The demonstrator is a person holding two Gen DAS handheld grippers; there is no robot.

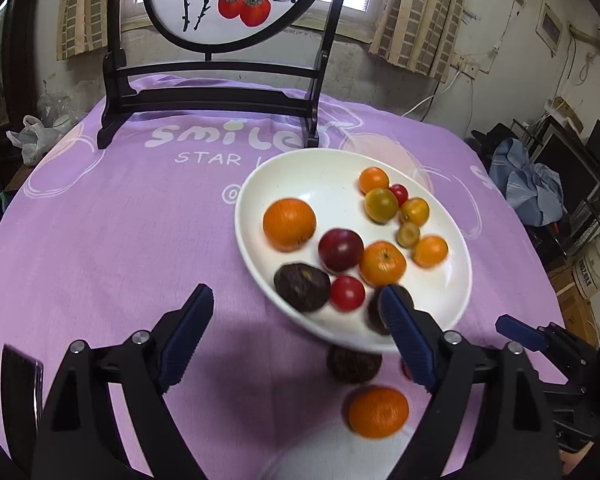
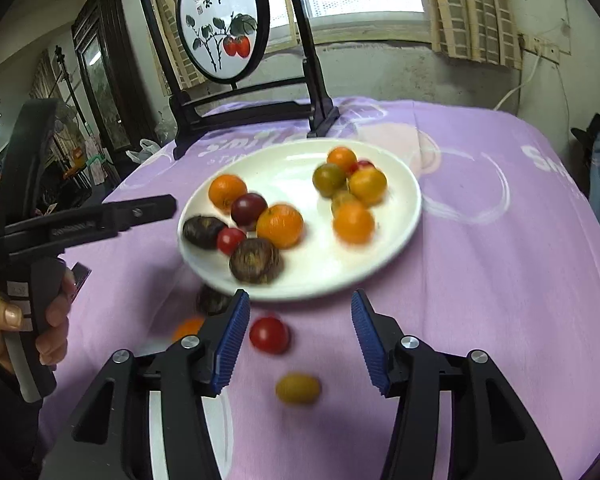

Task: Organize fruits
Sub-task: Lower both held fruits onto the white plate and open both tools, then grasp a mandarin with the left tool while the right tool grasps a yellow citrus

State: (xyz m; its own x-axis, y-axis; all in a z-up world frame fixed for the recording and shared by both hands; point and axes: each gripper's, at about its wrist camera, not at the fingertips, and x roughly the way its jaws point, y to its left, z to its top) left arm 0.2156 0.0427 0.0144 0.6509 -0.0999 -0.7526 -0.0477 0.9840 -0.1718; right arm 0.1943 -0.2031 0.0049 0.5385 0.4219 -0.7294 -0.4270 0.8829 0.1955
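A white plate on the purple cloth holds several fruits: oranges, red tomatoes, a plum, kumquats and dark water chestnuts. Loose on the cloth near the plate's front rim lie a red tomato, a yellow kumquat, an orange and a dark chestnut. My left gripper is open and empty at the plate's near left rim. My right gripper is open and empty, just in front of the plate, above the loose tomato.
A dark wooden stand with a round persimmon painting stands at the table's back. A white plastic bag lies at the far left edge. A small dark object lies on the cloth at left. Clutter stands beyond the right edge.
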